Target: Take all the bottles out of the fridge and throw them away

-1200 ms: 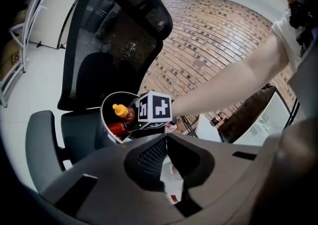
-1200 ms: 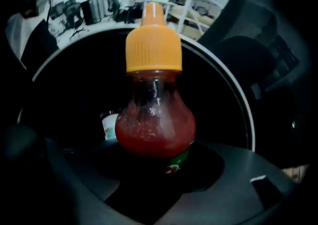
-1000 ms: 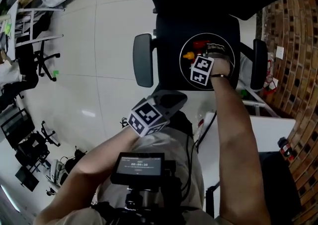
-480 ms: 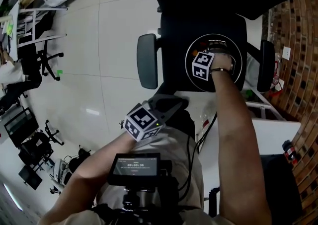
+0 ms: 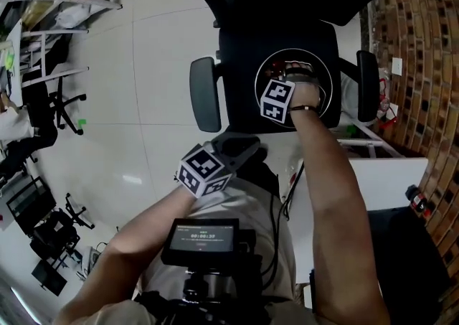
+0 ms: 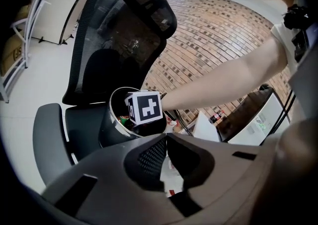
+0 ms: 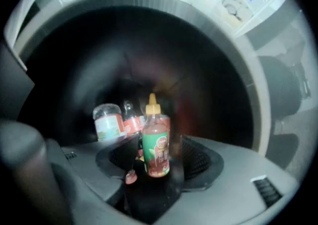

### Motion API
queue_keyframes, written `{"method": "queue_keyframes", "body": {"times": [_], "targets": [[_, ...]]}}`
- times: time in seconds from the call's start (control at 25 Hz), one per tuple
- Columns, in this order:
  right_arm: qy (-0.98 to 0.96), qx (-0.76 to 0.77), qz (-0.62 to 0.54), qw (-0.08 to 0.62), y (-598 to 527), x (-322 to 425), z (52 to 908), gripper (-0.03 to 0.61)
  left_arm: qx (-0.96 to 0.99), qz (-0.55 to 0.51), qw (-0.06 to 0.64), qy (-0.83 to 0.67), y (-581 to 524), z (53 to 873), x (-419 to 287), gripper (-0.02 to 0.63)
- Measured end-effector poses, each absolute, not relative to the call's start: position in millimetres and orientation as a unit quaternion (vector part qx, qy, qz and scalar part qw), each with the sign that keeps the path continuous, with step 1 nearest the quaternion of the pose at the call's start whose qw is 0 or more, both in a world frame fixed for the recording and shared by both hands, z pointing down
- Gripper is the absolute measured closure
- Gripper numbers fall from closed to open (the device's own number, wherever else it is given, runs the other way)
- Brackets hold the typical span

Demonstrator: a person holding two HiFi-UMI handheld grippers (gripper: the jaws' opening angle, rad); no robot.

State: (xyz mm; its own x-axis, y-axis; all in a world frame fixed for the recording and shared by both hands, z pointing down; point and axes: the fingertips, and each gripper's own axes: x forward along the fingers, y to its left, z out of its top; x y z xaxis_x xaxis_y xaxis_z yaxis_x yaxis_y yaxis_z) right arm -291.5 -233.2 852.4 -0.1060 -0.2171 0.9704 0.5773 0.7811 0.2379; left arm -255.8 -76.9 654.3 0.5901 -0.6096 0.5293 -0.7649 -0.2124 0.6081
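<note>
A round black bin point(image 5: 259, 81) stands on the seat of a black office chair point(image 5: 240, 44). My right gripper point(image 5: 294, 71) reaches down into the bin. Between its jaws stands a red bottle point(image 7: 156, 149) with an orange cap and green label. The jaws are closing, and a gap still shows between the bottle and the right pad. Deeper in the bin point(image 7: 238, 55) lie a clear bottle point(image 7: 108, 122) and a red-labelled bottle point(image 7: 130, 119). My left gripper point(image 5: 245, 147) hangs shut and empty near my waist, pointing at the bin point(image 6: 112, 104).
The chair's armrests point(image 5: 202, 94) point(image 5: 366, 87) flank the bin. A white table point(image 5: 387, 180) and a brick wall point(image 5: 416, 44) are on the right, with a dark bottle point(image 5: 418, 201) near the wall. Desks and office chairs point(image 5: 43, 101) stand at the far left.
The right gripper has stayed over the bin. The orange cap and red body seen beside its cube a second ago are now hidden under it. The left gripper has barely moved.
</note>
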Motion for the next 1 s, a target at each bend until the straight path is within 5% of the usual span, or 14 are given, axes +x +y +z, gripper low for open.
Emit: {"method": "queue_keyframes", "body": {"times": [0.08,0.36,1.0], "targets": [[-0.687,-0.123,-0.306,0.647,-232,-294,834,0.335,0.781,0.088,0.436,-0.438,-80,648,-256,0.6],[-0.741,-0.046,-0.302,0.599,-230,-283,749,0.55,0.807,0.097,0.407,-0.417,-90,617,-251,0.601],[-0.851,0.219,-0.142,0.456,-179,-156,548,0.578,0.886,0.135,0.324,-0.304,-96,545,-168,0.601]]}}
